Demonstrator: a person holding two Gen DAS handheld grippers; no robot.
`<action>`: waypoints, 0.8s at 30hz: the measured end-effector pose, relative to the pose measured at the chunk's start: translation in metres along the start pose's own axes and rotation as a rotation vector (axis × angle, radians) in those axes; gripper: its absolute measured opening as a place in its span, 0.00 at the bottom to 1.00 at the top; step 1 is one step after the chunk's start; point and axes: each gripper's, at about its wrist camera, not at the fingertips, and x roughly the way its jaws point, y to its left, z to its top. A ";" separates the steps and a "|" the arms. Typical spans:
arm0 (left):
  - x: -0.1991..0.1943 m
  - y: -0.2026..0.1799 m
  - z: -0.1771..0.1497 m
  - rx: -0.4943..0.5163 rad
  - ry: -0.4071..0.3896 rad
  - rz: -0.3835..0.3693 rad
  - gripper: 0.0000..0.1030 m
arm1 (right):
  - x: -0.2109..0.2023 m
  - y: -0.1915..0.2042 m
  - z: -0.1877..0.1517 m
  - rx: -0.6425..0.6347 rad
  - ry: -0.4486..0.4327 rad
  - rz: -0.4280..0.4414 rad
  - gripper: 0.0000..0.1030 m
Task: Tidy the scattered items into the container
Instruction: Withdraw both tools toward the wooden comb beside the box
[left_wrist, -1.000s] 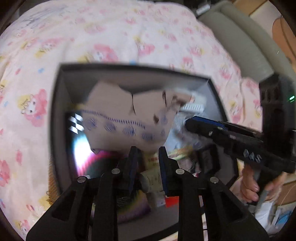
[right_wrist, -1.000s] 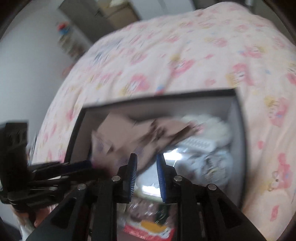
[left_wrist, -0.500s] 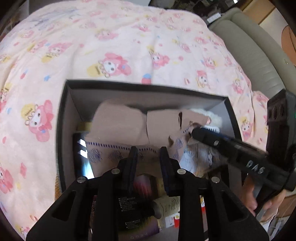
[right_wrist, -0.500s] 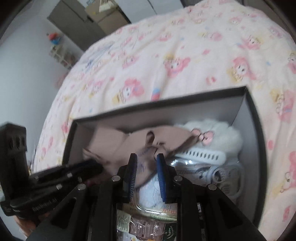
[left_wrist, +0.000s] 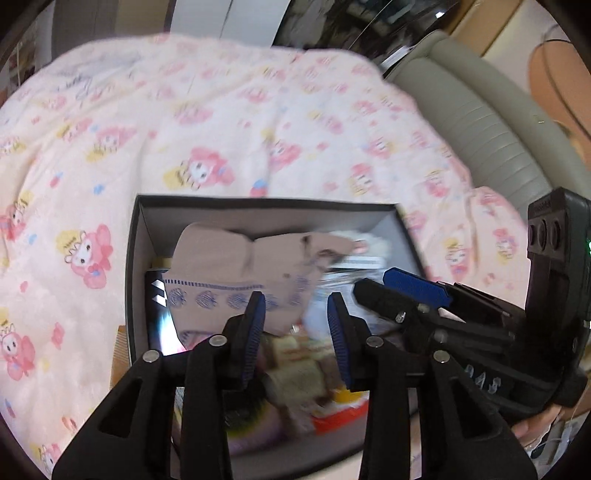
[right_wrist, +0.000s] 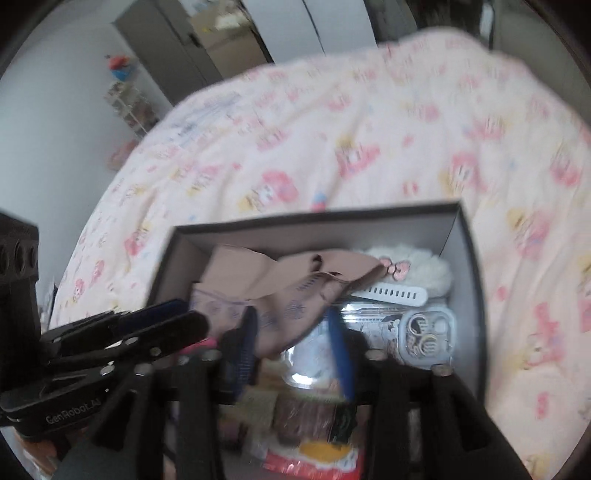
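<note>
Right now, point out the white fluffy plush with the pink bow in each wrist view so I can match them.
Left wrist: the white fluffy plush peeks out at the box's far right corner, mostly hidden behind the brown cloth.
Right wrist: the plush sits right of centre, in the same far right corner, above the white strap.
Shared landmark: the dark box on the pink bedspread.

White lettering "GenRobot_AI" runs along the left tool (right_wrist: 110, 347) body in the right wrist view. Print on the packets in the box (right_wrist: 461, 236) is too blurred to read.

Pink cartoon-print bed cover (left_wrist: 229, 122), 1 dark open box (left_wrist: 133, 258) resting on it
</note>
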 end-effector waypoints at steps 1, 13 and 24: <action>-0.008 -0.003 -0.002 0.005 -0.014 -0.005 0.40 | -0.011 0.006 -0.004 -0.020 -0.022 -0.021 0.41; -0.093 -0.004 -0.076 0.072 -0.001 -0.013 0.40 | -0.071 0.073 -0.076 -0.076 -0.078 0.018 0.42; -0.122 0.059 -0.124 -0.025 0.020 0.035 0.40 | -0.036 0.141 -0.117 -0.122 0.008 0.135 0.42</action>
